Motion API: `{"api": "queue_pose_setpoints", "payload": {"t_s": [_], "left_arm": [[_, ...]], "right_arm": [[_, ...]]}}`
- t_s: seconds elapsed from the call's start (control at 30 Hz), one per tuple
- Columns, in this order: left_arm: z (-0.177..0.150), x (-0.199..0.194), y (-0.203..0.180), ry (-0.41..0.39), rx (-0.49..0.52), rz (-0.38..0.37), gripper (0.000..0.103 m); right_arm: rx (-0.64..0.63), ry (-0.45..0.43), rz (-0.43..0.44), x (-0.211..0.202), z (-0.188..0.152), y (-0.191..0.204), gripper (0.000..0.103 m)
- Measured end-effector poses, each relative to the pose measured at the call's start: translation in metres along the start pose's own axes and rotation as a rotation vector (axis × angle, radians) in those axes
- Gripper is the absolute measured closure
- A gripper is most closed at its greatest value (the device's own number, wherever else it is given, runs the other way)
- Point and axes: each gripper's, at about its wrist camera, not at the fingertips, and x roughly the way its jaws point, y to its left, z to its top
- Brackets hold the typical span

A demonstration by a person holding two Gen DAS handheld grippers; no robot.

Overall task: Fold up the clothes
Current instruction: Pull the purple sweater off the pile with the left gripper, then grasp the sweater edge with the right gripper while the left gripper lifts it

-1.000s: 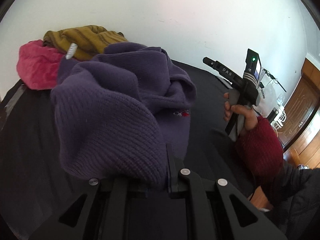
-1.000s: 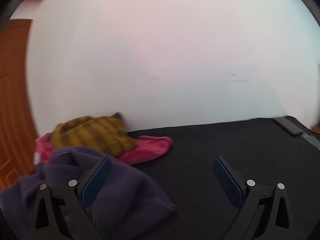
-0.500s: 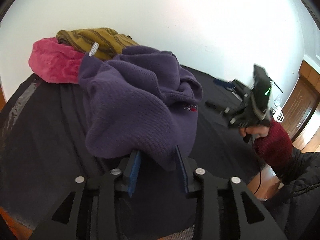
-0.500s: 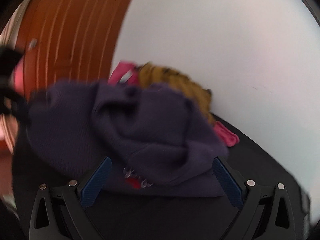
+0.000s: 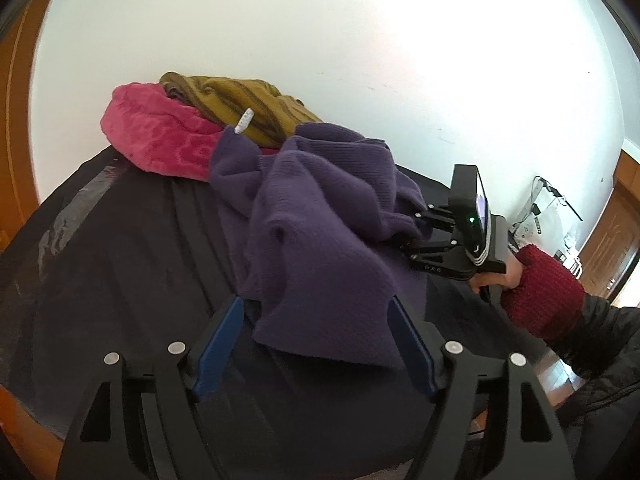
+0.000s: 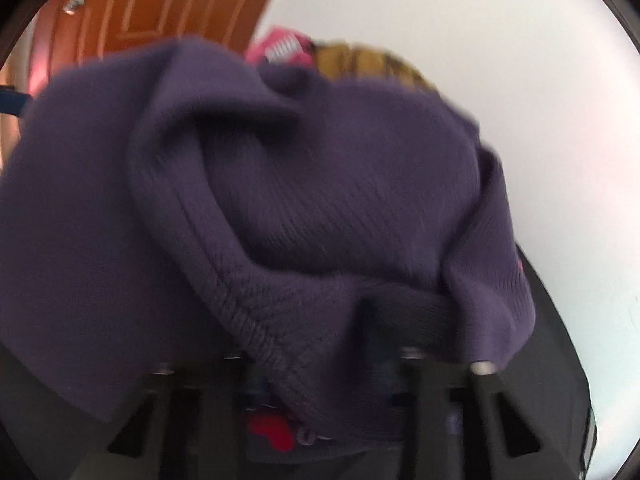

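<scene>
— Handing over, is that what you're doing with the purple sweater (image 5: 320,240)?

— That is how I judge it. The sweater lies in a rumpled heap on the black tabletop (image 5: 120,264), just in front of the pink garment (image 5: 156,136) and the mustard striped one (image 5: 244,108) piled against the white wall (image 5: 320,40). My left gripper (image 5: 316,340) is letting go: its jaws are opening, and the near flap of the sweater hangs between the blue pads (image 5: 218,344) without being pressed by either.

— And your other side?

— My right gripper (image 5: 412,236) has come in at the sweater's far edge, away from the pile. Its jaws are closing on the knit. In the right wrist view the ribbed hem (image 6: 256,320) runs straight down between the jaws, near the red embroidered mark (image 6: 272,436), and cloth covers the fingertips, so I take it the fabric is pinched, though blur hides the pads.

— So no fold yet?

— None that I can see. The sweater is bunched, with no clear edges laid out. I'd call this the spreading step, early in the task.

— What does the next move need?

— A firm hold on that hem by the right, then a fresh grip by the left on another edge, well apart from it, so the two can draw the sweater flat on the tabletop in front of the pile.
</scene>
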Motion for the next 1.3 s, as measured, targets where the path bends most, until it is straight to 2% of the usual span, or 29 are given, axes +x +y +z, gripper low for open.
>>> {"api": "queue_pose_setpoints", "payload": {"t_s": [0.07, 0.23, 0.4, 0.53, 0.6, 0.77, 0.87, 0.9, 1.07, 1.13, 1.3], "left_arm": [[0.000, 0.002, 0.003, 0.001, 0.001, 0.010, 0.025], [0.006, 0.005, -0.001, -0.009, 0.032, 0.007, 0.025], [0.018, 0.013, -0.022, -0.013, 0.132, -0.010, 0.024], [0.027, 0.028, -0.051, 0.006, 0.246, -0.042, 0.023], [0.031, 0.036, -0.066, 0.015, 0.292, -0.067, 0.023], [0.038, 0.056, -0.109, 0.044, 0.411, -0.165, 0.023], [0.034, 0.065, -0.136, 0.079, 0.495, -0.242, 0.022], [0.030, 0.068, -0.147, 0.092, 0.527, -0.272, 0.022], [0.007, 0.080, -0.191, 0.160, 0.690, -0.391, 0.022], [-0.005, 0.087, -0.206, 0.195, 0.741, -0.414, 0.022], [-0.016, 0.113, -0.224, 0.215, 0.820, -0.393, 0.022]], "right_arm": [[0.051, 0.007, -0.051, -0.005, -0.002, -0.010, 0.096], [0.276, -0.153, -0.309, -0.065, -0.014, -0.055, 0.096], [0.499, -0.303, -0.584, -0.142, -0.041, -0.107, 0.096], [0.650, -0.346, -0.685, -0.185, -0.083, -0.136, 0.096], [0.697, -0.336, -0.735, -0.197, -0.102, -0.143, 0.096], [0.798, -0.310, -0.766, -0.200, -0.134, -0.156, 0.096], [0.808, -0.304, -0.773, -0.207, -0.148, -0.156, 0.096], [0.806, -0.304, -0.773, -0.212, -0.162, -0.154, 0.096], [0.785, -0.311, -0.771, -0.215, -0.165, -0.157, 0.096], [0.784, -0.315, -0.765, -0.215, -0.166, -0.159, 0.096], [0.781, -0.327, -0.757, -0.214, -0.166, -0.159, 0.096]]}}
